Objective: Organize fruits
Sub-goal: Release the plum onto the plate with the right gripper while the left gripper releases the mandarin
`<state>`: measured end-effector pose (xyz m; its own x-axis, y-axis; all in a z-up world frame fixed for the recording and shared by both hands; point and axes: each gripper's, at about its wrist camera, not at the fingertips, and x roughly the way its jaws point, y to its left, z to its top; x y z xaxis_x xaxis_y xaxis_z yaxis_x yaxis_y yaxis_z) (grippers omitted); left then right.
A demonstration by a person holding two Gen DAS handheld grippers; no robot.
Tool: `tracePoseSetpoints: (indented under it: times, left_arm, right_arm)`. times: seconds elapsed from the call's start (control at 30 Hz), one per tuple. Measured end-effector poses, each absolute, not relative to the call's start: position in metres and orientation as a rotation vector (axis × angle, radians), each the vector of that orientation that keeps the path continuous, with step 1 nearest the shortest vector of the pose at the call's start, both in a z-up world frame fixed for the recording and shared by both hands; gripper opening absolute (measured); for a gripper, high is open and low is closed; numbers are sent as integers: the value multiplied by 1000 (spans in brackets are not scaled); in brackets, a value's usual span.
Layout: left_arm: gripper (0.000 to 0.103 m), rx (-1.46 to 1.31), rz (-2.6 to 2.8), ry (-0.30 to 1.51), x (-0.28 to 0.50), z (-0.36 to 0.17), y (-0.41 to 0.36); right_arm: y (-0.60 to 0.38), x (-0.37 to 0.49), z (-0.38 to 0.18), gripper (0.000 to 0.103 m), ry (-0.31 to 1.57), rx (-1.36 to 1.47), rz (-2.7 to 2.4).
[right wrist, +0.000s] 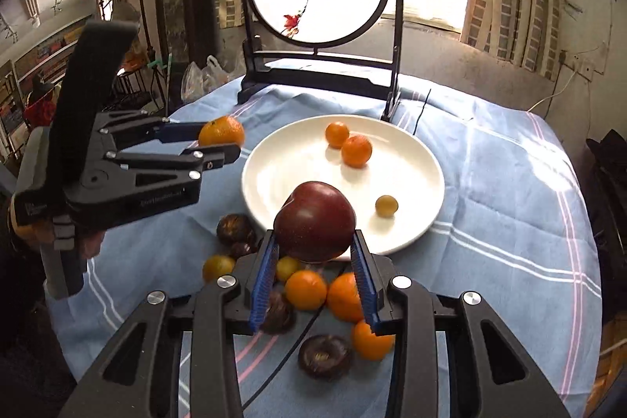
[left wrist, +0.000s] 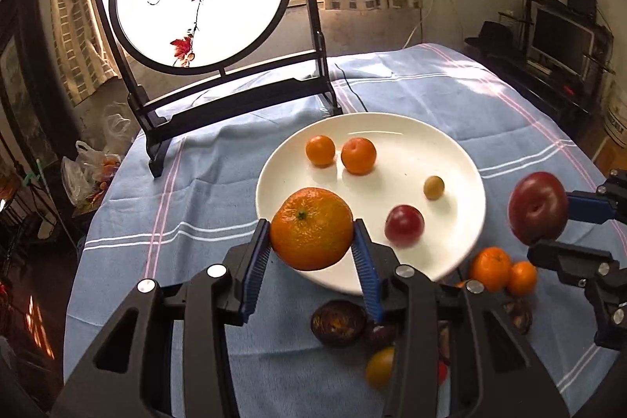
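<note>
Above blue cloth (left wrist: 188,206), left tongs (left wrist: 312,241) grip dimpled orange (left wrist: 311,228), right tongs (right wrist: 315,253) glossy plum (right wrist: 315,220)

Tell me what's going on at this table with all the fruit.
A person is sorting fruit onto a white plate using two handheld grippers. The left gripper is clamped on a large orange, and the right gripper holds a dark red apple; both are lifted near the plate's rim. A few small fruits already sit on the plate, while more lie loose on the blue tablecloth.
</note>
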<state>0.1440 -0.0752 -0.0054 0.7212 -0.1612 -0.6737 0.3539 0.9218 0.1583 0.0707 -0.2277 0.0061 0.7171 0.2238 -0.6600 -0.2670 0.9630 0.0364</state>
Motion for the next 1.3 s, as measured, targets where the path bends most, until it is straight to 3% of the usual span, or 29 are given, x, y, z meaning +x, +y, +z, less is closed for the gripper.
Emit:
tracePoseSetpoints:
  times: [0.43, 1.3]
  left_arm:
    - [41, 282, -242, 781, 200, -36, -80]
    - [41, 258, -255, 807, 214, -70, -83]
  right_arm:
    - [-243, 153, -25, 38, 792, 4, 233]
    - [-245, 170, -53, 39, 794, 89, 243]
